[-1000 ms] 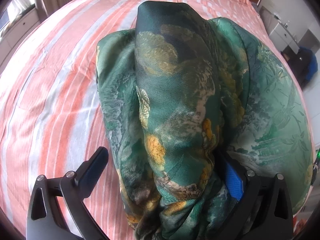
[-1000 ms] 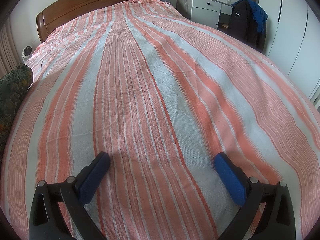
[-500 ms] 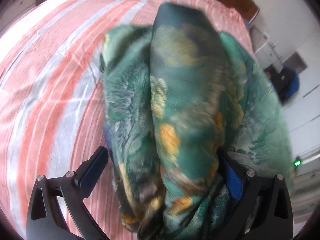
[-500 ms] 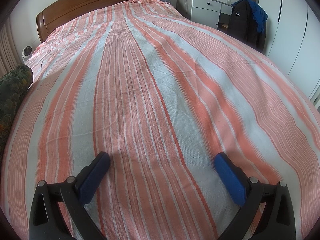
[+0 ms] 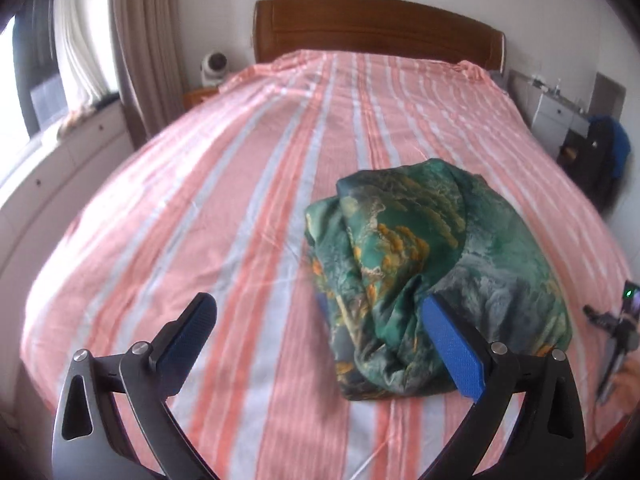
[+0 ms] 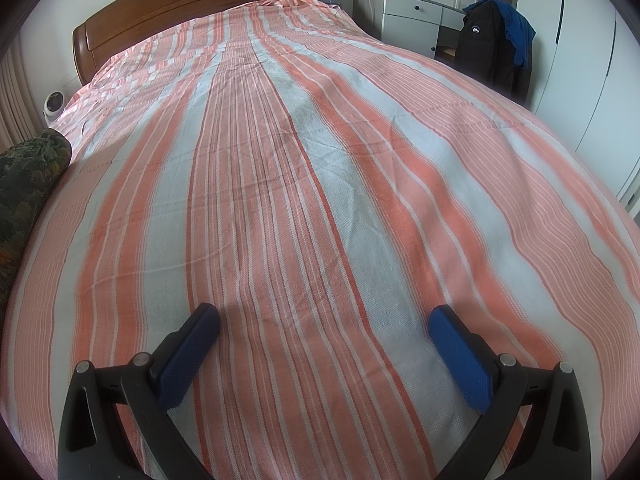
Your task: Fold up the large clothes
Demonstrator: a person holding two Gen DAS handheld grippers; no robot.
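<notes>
A green garment with gold and grey print point(image 5: 432, 276) lies bundled in a folded heap on the striped bed point(image 5: 240, 200), right of centre in the left wrist view. My left gripper point(image 5: 320, 332) is open and empty, raised above the bed just short of the heap; its right finger point(image 5: 452, 344) overlaps the heap's near edge in the view. My right gripper point(image 6: 324, 344) is open and empty, low over bare bedsheet point(image 6: 320, 160). An edge of the green garment point(image 6: 24, 184) shows at the far left of the right wrist view.
A wooden headboard point(image 5: 376, 24) stands at the far end. Curtains point(image 5: 140, 40) and a small white device point(image 5: 214, 66) are at the left. A white dresser point(image 6: 412, 16) and a chair with dark jackets point(image 6: 496, 44) stand to the right. The right gripper point(image 5: 620, 320) shows at the right edge.
My left gripper has let go of the green garment, pulled back and risen. The garment now lies as a heap on the bed. The right gripper has not moved.
</notes>
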